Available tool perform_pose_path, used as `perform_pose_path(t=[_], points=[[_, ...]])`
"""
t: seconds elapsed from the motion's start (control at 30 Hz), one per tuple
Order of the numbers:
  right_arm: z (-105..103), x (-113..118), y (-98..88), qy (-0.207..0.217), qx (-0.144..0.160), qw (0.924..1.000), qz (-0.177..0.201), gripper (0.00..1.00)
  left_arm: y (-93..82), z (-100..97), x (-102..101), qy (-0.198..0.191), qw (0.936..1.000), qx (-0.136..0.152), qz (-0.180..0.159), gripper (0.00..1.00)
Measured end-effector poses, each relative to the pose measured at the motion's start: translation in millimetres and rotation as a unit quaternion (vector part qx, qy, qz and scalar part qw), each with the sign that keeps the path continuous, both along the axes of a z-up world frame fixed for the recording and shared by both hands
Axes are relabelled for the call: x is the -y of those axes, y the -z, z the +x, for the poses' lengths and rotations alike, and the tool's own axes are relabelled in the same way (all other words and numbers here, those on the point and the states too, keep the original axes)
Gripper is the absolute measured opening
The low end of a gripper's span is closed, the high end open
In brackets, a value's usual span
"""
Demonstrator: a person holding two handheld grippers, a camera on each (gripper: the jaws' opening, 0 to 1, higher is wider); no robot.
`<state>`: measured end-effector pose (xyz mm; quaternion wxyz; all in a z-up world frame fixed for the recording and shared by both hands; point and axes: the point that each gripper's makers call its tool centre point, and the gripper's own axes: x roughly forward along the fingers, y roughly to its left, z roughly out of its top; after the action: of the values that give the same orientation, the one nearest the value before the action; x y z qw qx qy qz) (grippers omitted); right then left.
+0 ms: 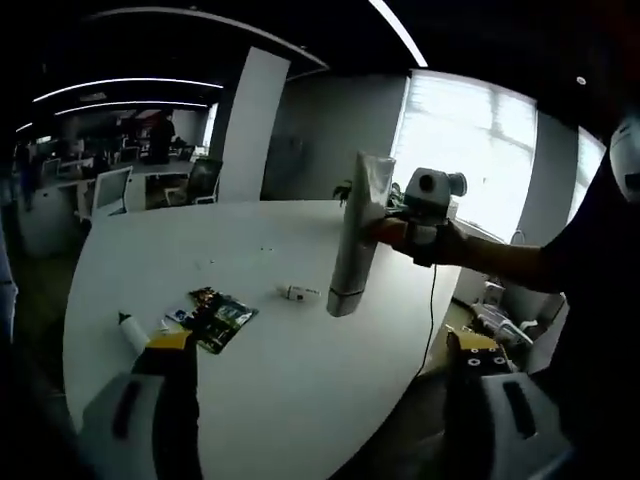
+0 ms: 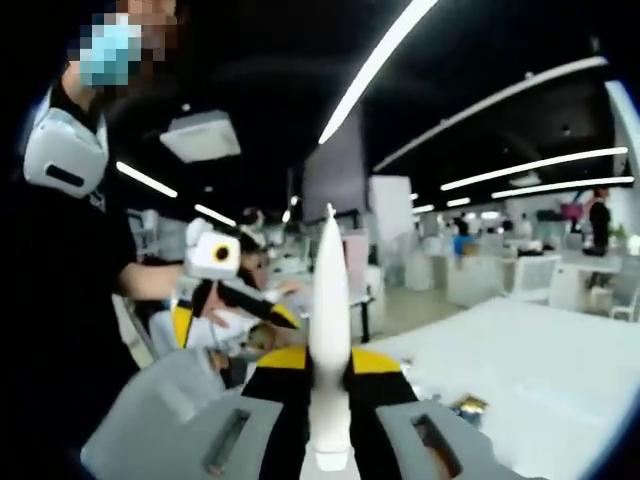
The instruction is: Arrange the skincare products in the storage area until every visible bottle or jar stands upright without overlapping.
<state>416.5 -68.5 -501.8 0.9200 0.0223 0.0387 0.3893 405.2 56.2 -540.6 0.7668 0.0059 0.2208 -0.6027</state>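
My right gripper (image 2: 330,362) is shut on a long white tube (image 2: 330,300) that runs straight up between its jaws. In the left gripper view the same tube (image 1: 355,240) hangs in the air above the white table (image 1: 300,400), cap end down, held by the right gripper (image 1: 400,225), which comes in from the right. My left gripper (image 1: 320,350) stands wide open with nothing between its jaws, low over the table's near part. A small white bottle (image 1: 133,330) lies on its side near the left jaw. The left gripper (image 2: 228,318) also shows in a hand at the left.
A dark green packet (image 1: 220,318) and a small white item (image 1: 298,292) lie on the table. Its curved edge (image 1: 420,360) falls away on the right, and a cable hangs there. A person in dark clothes (image 2: 70,260) stands close. Office desks and chairs (image 1: 200,180) sit behind.
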Motion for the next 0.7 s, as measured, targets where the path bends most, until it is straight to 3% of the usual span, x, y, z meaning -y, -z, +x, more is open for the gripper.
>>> perform_pose_path(t=[0.27,0.43,0.7], points=[[11.2,9.0,15.0,0.008,0.01,0.9999,-0.006,0.05,13.6,0.2,-11.7,-0.039,0.9989,-0.023,-0.013,0.95],[16.0,12.8,32.3,0.01,0.008,0.9998,-0.014,0.05,30.6,-9.0,-16.6,-0.035,0.9988,-0.033,0.002,0.94],[25.3,20.1,52.1,0.02,0.007,0.9997,-0.011,0.05,49.2,-4.8,-22.8,-0.048,0.9983,-0.032,0.015,0.93]])
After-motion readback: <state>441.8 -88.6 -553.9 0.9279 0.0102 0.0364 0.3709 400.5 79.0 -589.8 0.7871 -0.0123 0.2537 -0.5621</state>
